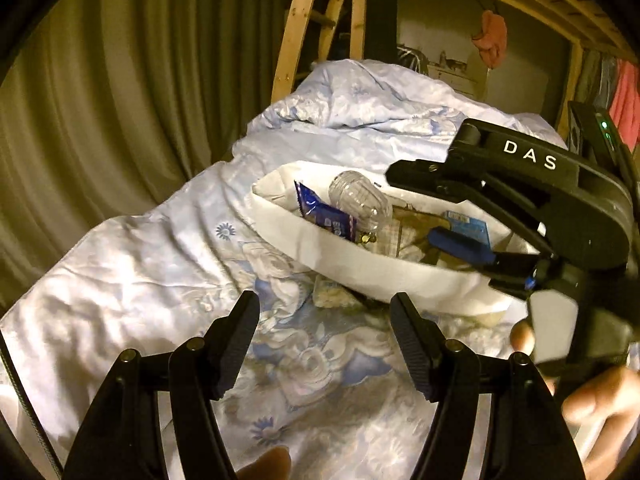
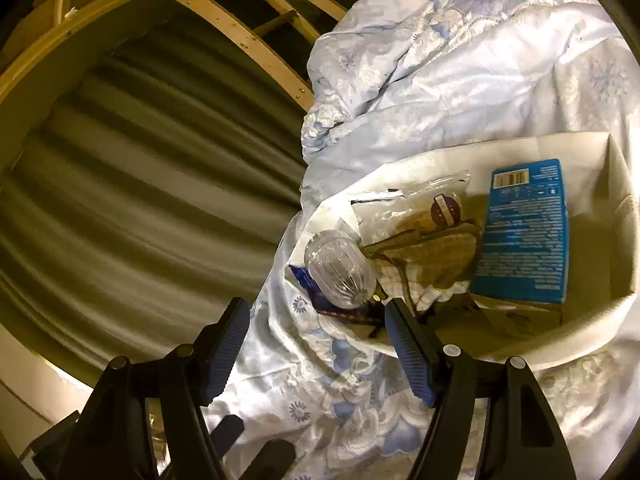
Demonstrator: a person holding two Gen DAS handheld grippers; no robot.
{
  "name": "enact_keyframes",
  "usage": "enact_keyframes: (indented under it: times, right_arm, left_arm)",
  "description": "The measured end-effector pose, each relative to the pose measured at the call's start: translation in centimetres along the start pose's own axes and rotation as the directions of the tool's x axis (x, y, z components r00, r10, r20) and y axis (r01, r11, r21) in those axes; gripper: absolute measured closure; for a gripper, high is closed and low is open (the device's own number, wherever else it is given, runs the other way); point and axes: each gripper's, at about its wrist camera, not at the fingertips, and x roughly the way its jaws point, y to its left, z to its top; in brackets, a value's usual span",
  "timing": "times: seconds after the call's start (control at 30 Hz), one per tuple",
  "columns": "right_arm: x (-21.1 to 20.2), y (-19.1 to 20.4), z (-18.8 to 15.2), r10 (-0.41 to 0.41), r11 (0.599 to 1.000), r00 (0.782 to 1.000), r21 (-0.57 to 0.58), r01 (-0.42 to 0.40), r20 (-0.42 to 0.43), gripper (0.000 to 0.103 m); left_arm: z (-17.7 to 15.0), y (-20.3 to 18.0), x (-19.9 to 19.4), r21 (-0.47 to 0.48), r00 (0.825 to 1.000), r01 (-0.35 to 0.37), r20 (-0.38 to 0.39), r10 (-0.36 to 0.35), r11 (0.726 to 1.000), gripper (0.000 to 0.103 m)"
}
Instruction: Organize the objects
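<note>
A white bin (image 1: 360,260) (image 2: 560,148) sits on the bed. It holds a clear plastic bottle (image 1: 360,200) (image 2: 340,272), a blue wrapper (image 1: 316,212) (image 2: 308,280), a blue box (image 1: 468,220) (image 2: 524,232), a tan cloth (image 2: 432,256) and a clear plastic bag (image 2: 400,208). My left gripper (image 1: 324,304) stands open over the duvet, just short of the bin's near wall, with nothing between its fingers. My right gripper (image 1: 410,206) (image 2: 316,308) is open too and reaches in over the bin's rim. Its blue-padded fingers are empty, and the bottle lies just beyond them.
A crumpled white and blue floral duvet (image 1: 160,264) (image 2: 460,80) covers the bed. A pleated olive curtain (image 1: 100,100) (image 2: 140,180) hangs on the left. Wooden frame beams (image 1: 296,28) (image 2: 240,36) rise behind. Clothes (image 1: 490,38) hang at the back right. A person's hand (image 1: 600,396) holds the right gripper.
</note>
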Motion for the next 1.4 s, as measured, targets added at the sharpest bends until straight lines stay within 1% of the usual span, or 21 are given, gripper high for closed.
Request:
enact_keyframes:
  times: [0.13, 0.33, 0.47, 0.67, 0.77, 0.9, 1.03, 1.1, 1.2, 1.3, 1.4]
  right_arm:
    - [-0.8, -1.0, -0.3, -0.007, 1.0, 1.0, 0.005, 0.007, 0.016, 0.033]
    - [-1.9, -2.3, -0.8, -0.008, 0.999, 1.0, 0.044, 0.007, 0.016, 0.033]
    - [-2.8, -2.0, -1.1, -0.019, 1.0, 1.0, 0.023, 0.02, -0.011, 0.033]
    - [-3.0, -1.1, -1.4, -0.035, 0.999, 0.997, -0.007, 0.034, -0.076, 0.033]
    - [-3.0, -0.7, -1.6, -0.041, 0.999, 0.994, -0.022, 0.039, -0.103, 0.033]
    - [-2.8, 0.1, -2.1, -0.065, 0.996, 0.989, -0.065, 0.056, -0.135, 0.033]
    - [-2.3, 0.7, -2.4, -0.093, 0.993, 0.981, -0.09, 0.079, -0.168, 0.033]
    - [-1.8, 0.7, -2.6, -0.11, 0.99, 0.977, -0.102, 0.093, -0.181, 0.033]
    - [-1.0, 0.2, -2.8, -0.129, 0.989, 0.971, -0.103, 0.11, -0.203, 0.033]
    - [0.2, -1.2, -3.1, -0.13, 0.991, 0.965, -0.065, 0.118, -0.23, 0.033]
    - [1.5, -3.3, -3.8, -0.147, 0.989, 0.954, -0.008, 0.15, -0.261, 0.033]
  left_arm:
    - [-0.6, 0.5, 0.1, -0.018, 1.0, 0.027, -0.002, -0.027, 0.999, 0.036]
    - [-1.2, 1.4, 0.5, -0.058, 0.999, 0.036, -0.021, -0.038, 0.998, 0.036]
    - [-1.5, 1.7, 0.4, -0.067, 0.999, 0.034, -0.025, -0.036, 0.997, 0.036]
    - [-1.7, 1.8, 0.6, -0.071, 0.999, 0.021, -0.034, -0.024, 0.997, 0.036]
    - [-1.8, 2.0, 0.3, -0.073, 0.999, 0.024, -0.019, -0.026, 0.997, 0.036]
    - [-1.8, 1.7, -0.5, -0.061, 0.999, 0.027, 0.023, -0.026, 0.998, 0.036]
    - [-1.8, 1.7, -0.8, -0.058, 0.999, 0.005, 0.034, -0.003, 0.998, 0.036]
    - [-1.8, 1.8, -0.5, -0.063, 1.0, -0.014, 0.021, 0.015, 0.998, 0.036]
    - [-1.9, 2.1, 0.9, -0.066, 0.998, -0.053, -0.041, 0.05, 0.996, 0.036]
    - [-2.5, 2.4, 2.7, -0.068, 0.99, -0.074, -0.125, 0.065, 0.995, 0.036]
    - [-3.0, 2.8, 3.9, -0.072, 0.98, -0.092, -0.183, 0.078, 0.993, 0.036]
